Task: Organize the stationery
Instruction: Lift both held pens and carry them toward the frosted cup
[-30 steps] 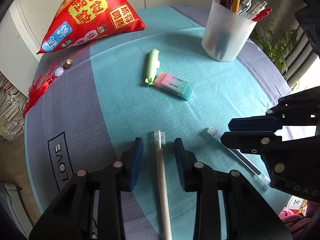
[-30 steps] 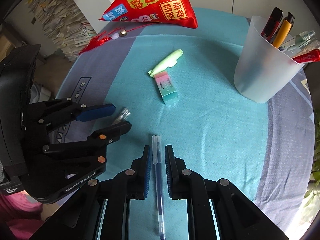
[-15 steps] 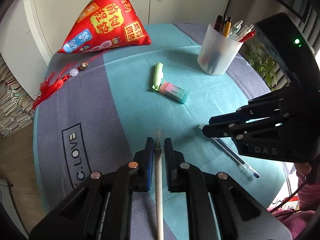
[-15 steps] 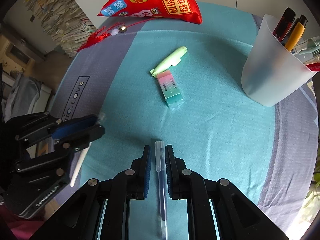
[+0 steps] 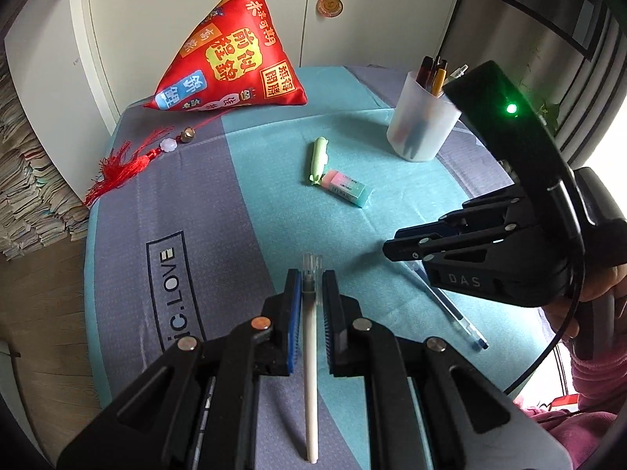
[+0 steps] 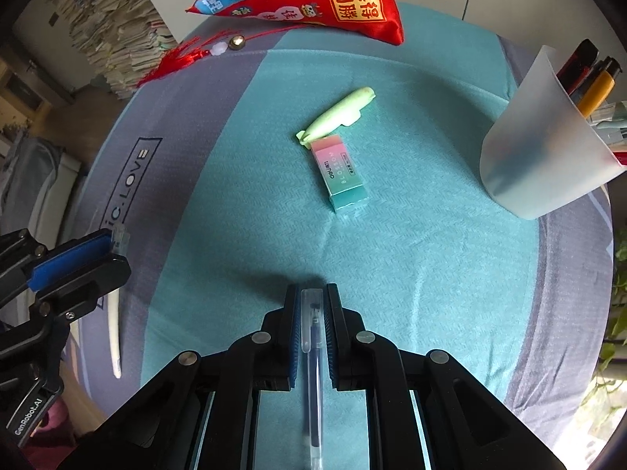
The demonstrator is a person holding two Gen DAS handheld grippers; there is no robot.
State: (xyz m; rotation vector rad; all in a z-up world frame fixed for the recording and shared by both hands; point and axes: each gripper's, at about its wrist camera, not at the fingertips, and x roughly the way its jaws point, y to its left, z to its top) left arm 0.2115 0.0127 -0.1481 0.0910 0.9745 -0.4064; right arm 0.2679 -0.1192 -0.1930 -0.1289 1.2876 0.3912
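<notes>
My left gripper (image 5: 311, 288) is shut on a white pen (image 5: 310, 372) with a clear cap, held off the cloth. My right gripper (image 6: 312, 305) is shut on a clear pen (image 6: 313, 356) with blue ink, just above the teal cloth. In the left wrist view the right gripper (image 5: 395, 250) stands at the right with the clear pen (image 5: 450, 305) slanting below it. In the right wrist view the left gripper (image 6: 113, 250) is at the left edge with the white pen (image 6: 113, 333) hanging from it. A frosted cup (image 5: 421, 125) (image 6: 540, 160) holding several pens stands at the far right.
A green whale-shaped item (image 5: 318, 154) (image 6: 339, 117) and a pink-to-teal eraser (image 5: 347, 188) (image 6: 341, 174) lie touching mid-table. A red pyramid cushion (image 5: 235, 66) with a tassel (image 5: 125, 164) sits at the back left. The round table's edge (image 5: 92, 274) drops off at the left.
My left gripper closed on the white pen and lifted it, so the table looks farther away. The right gripper kept its hold on the clear pen and hardly moved.
</notes>
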